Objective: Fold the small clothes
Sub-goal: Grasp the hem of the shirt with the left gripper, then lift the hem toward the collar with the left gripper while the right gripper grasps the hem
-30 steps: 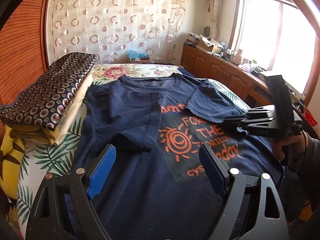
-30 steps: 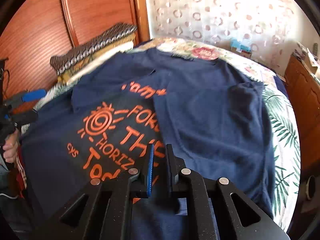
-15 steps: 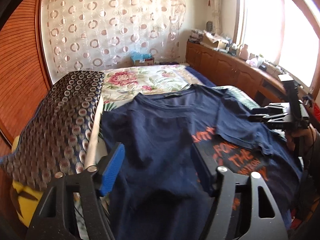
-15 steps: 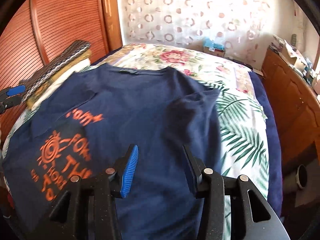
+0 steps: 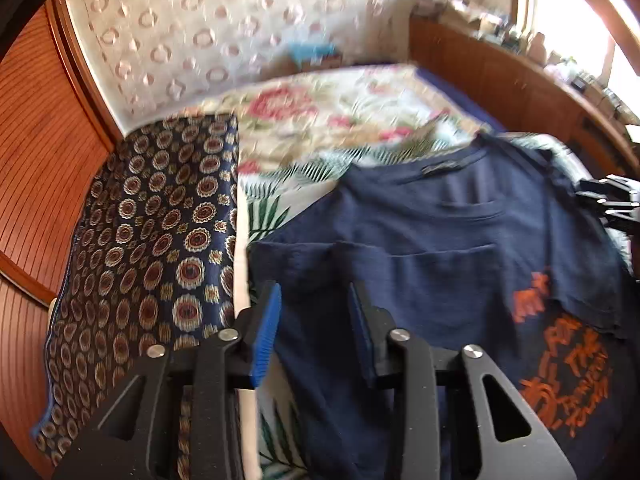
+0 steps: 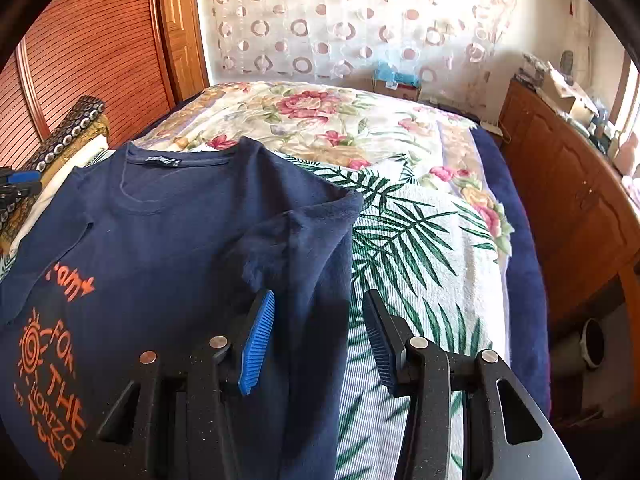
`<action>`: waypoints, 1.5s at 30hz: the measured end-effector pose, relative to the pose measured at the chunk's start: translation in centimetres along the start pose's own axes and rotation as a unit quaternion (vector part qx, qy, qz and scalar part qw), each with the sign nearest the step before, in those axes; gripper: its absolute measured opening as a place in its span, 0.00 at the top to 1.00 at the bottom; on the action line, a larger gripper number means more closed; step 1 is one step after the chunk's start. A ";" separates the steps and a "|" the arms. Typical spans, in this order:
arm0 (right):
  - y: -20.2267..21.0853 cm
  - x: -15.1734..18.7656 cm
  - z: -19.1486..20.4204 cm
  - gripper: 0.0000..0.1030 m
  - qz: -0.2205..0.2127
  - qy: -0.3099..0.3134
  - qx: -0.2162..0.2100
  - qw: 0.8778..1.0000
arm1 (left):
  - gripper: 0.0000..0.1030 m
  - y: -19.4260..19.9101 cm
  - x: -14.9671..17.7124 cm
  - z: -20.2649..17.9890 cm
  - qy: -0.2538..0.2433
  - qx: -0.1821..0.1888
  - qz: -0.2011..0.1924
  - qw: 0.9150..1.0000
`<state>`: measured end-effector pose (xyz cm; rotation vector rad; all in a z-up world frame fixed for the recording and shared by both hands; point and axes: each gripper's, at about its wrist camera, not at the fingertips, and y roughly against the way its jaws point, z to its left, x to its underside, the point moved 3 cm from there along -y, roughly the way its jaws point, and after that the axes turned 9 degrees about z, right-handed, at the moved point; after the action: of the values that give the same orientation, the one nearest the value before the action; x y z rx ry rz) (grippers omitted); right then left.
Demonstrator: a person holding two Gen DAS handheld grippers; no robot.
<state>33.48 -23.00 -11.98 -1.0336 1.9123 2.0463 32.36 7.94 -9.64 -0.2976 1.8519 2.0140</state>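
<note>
- The navy T-shirt (image 6: 168,240) lies flat on the bed, filling the lower left of the right wrist view and the lower right of the left wrist view; both side panels are folded inward, so only part of the orange print (image 6: 48,364) shows.
- Its collar (image 6: 160,160) points toward the top of the frame, away from both grippers.
- The right gripper (image 6: 316,332) hovers at the bottom centre over the shirt's folded right edge; its blue pads stand apart, grasping nothing.
- The left gripper (image 5: 314,320) sits at the bottom centre of its own view, its jaws closing above the folded left edge; no cloth is pinched yet, as far as the blur allows.
- To do this step well, each gripper probably should bite all layers of the folded edge, matched in height on both sides, so the next fold lands square.
- The palm-leaf sheet (image 6: 420,248) lies just beside the shirt; the pads should avoid catching it.
- A patterned folded blanket (image 5: 160,248) lies at the left.
</note>
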 end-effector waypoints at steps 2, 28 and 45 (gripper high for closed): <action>-0.6 -0.4 0.1 0.54 0.004 0.003 -0.001 1.000 | 0.66 -0.9 -0.7 -0.2 -0.010 -0.008 0.017 1.000; -0.8 0.0 -0.7 0.53 -0.006 0.010 -0.018 1.000 | 0.97 -5.3 -3.5 -1.3 -0.089 -0.077 0.080 0.990; -0.6 -2.0 -2.0 0.49 0.000 -0.019 -0.018 1.000 | 0.97 2.8 -3.3 2.5 -0.035 -0.055 -0.046 0.997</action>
<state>36.10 -24.05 -11.22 -0.9968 1.8631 2.0927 34.43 9.83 -5.45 -0.3320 1.6592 2.0411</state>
